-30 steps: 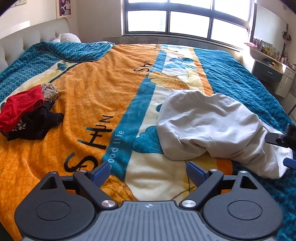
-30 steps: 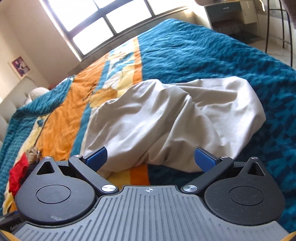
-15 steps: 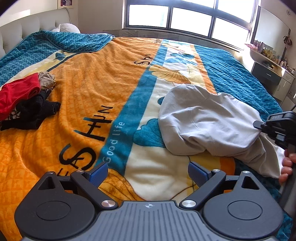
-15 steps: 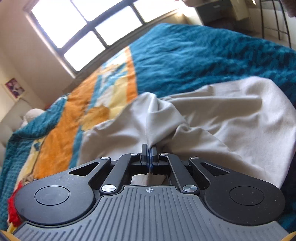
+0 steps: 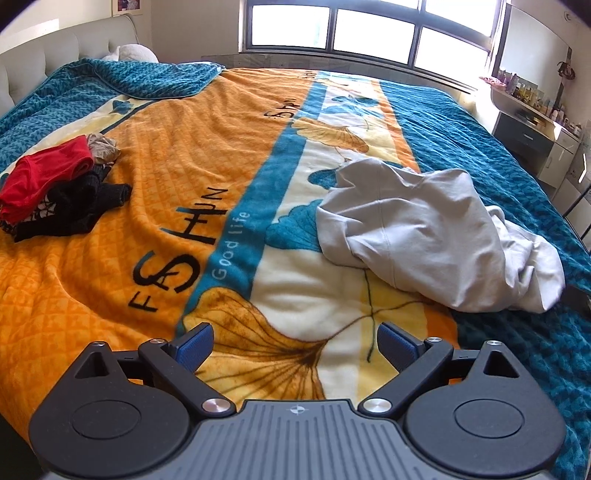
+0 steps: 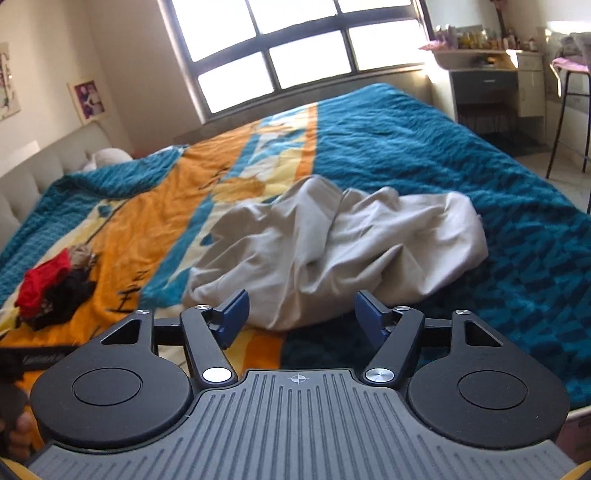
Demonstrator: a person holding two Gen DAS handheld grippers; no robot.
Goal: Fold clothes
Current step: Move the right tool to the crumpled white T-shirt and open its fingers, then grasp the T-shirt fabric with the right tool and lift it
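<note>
Bed (image 5: 184,155) w/ a big printed blanket fills most of both views: orange band down the left half, cream strip w/ leaf pattern & a teal stripe down the middle, teal along the right edge. Black lettering sits on the orange part. Padded headboard (image 5: 48,40) runs along the bed's left edge; a window (image 5: 332,26) spans the wall past the far edge.

Grey garment (image 5: 424,229) lies crumpled in a heap on the bed's right half, straddling the cream strip & the teal band, closer to the near edge than the far one. In the right wrist view it (image 6: 332,243) bunches into folds w/ a raised ridge near the middle.

Small pile of clothes (image 5: 55,188) near the left edge: red piece on top, black pieces under & beside it, a tan bit touching the red at the far side. Well apart from the grey garment.

Left gripper (image 5: 295,341): jaws spread wide, nothing btwn them, above the leaf print by the near edge, short of the garment.

Right gripper (image 6: 301,314): jaws also spread wide, empty. The garment's near edge shows btwn the blue pads (image 6: 234,314); can't tell if they touch the cloth.
</note>
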